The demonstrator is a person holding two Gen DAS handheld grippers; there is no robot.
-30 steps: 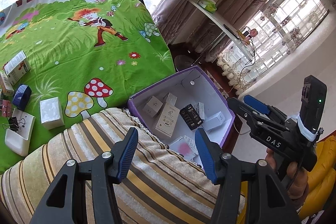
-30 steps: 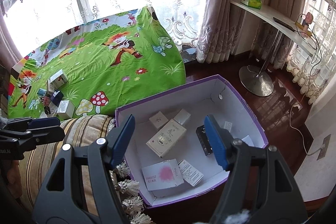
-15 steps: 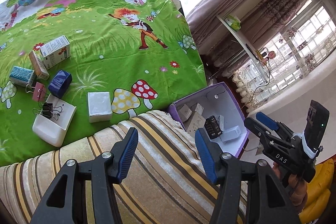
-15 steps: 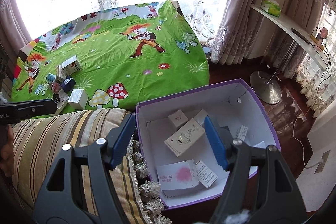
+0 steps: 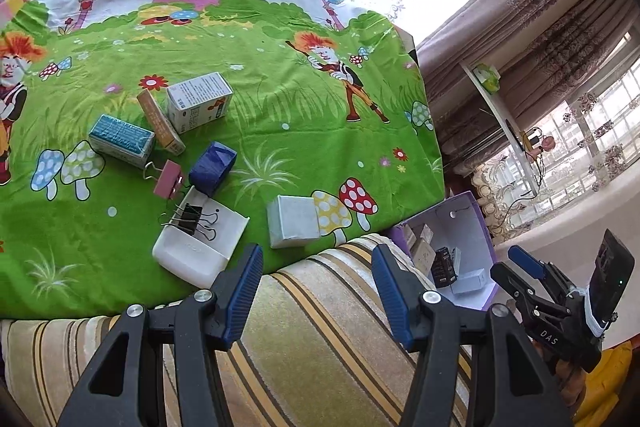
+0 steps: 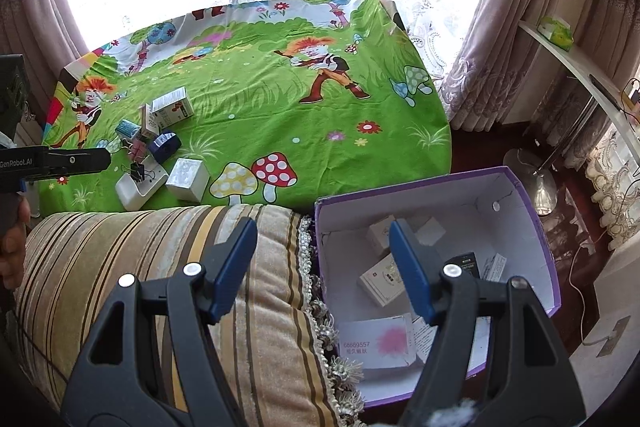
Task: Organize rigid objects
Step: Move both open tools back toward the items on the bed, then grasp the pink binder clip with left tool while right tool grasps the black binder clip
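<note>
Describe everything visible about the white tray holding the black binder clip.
The white tray is a shallow open-topped rectangular container, apparently smooth plastic, with rounded corners and a thicker closed end facing the striped cushion. It lies flat on the green cartoon cloth near the cloth's front edge. A black binder clip sits in it, wire handles spread. A pink binder clip and a dark blue box lie at its far end; whether they touch it is unclear. Neither claw touches it.
</note>
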